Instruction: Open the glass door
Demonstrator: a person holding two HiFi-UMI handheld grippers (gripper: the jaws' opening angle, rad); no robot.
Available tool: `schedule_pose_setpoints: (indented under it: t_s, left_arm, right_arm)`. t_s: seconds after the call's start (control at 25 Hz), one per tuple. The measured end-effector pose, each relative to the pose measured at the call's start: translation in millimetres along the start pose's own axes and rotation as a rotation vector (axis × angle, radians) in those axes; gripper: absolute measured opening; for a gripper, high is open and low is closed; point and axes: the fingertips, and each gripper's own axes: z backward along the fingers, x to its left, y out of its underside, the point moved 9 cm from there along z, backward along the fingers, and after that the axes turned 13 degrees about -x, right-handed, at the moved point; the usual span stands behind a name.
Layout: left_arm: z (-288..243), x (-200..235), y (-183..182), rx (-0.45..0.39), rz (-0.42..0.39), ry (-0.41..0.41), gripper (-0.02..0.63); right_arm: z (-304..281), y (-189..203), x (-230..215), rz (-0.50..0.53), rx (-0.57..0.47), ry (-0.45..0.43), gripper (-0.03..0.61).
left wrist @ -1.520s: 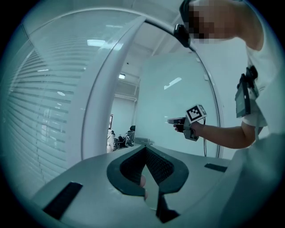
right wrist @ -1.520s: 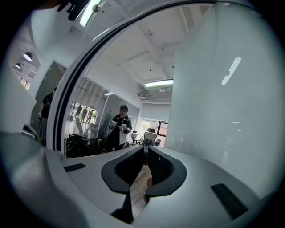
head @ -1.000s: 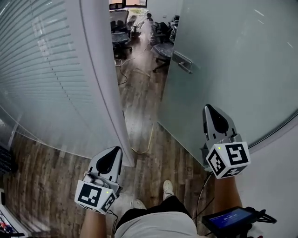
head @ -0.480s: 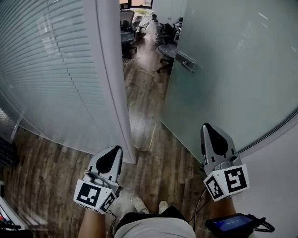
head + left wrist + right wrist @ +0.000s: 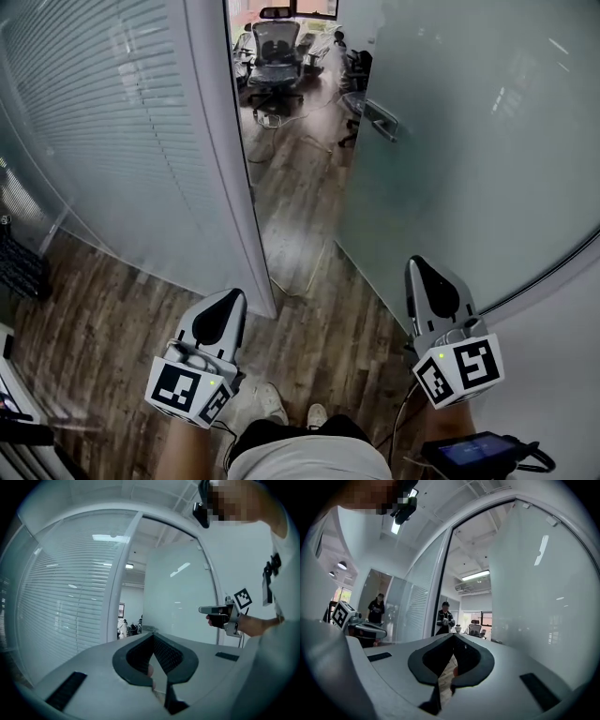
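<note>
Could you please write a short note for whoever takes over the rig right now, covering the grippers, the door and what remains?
Left gripper: fingers shut, empty, level, near the door frame, touching nothing.
Right gripper: fingers shut, empty, close to the glass door; I cannot tell whether it touches the pane.
Door: ajar, swung away from the frame; an office chair shows through the gap. The handle is farther ahead and not gripped.
Done: the door is open.
Left: probably nothing, unless a wider opening is wanted; then push the pane further.
</note>
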Motion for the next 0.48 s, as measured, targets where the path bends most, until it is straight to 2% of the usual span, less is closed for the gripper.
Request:
schedule_pose_setpoints:
  t_s: [0.12, 0.28, 0.48]
  left_arm:
    - [8, -22, -9, 0.003, -0.014, -0.034, -0.002]
    - [24, -47, -16, 0.006, -0.042, -0.082, -0.002]
    - [51, -51, -35, 0.002, -0.060, -0.159, -0.002]
  right_arm:
    - [10, -12, -7, -0.008, -0.006, -0.041, 0.003]
    - [21, -7, -7, -0.032, -0.011, -0.108, 0.003]
    - [20, -9, 11, -0.069, -0.021, -0.188, 0.002]
